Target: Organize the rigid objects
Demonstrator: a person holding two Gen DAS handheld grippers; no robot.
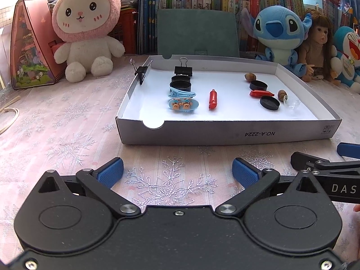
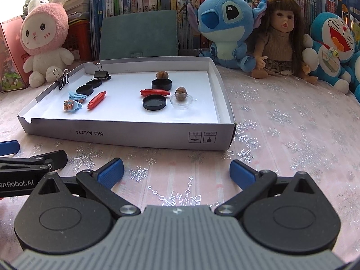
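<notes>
A shallow grey cardboard tray [image 1: 225,132] [image 2: 135,135] lies on the tablecloth ahead of both grippers. Inside it are black round caps [image 1: 269,103] [image 2: 154,103], two red crayon-like sticks [image 1: 212,99] [image 2: 96,100], blue hair clips [image 1: 183,104] [image 2: 73,106], walnuts [image 1: 282,94] [image 2: 181,91], a clear small dish [image 2: 182,100] and a black binder clip [image 1: 183,69] [image 2: 101,74]. Another binder clip [image 1: 140,72] [image 2: 61,79] grips the tray's left wall. My left gripper [image 1: 177,172] is open and empty, short of the tray. My right gripper [image 2: 176,171] is open and empty too.
Plush toys stand behind the tray: a pink rabbit [image 1: 85,27] [image 2: 43,36], a blue Stitch [image 1: 280,31] [image 2: 225,22], a doll [image 2: 279,36] and a Doraemon [image 2: 333,42]. A teal folder [image 1: 196,33] leans on bookshelves. A pink house-shaped box [image 1: 31,45] is at far left.
</notes>
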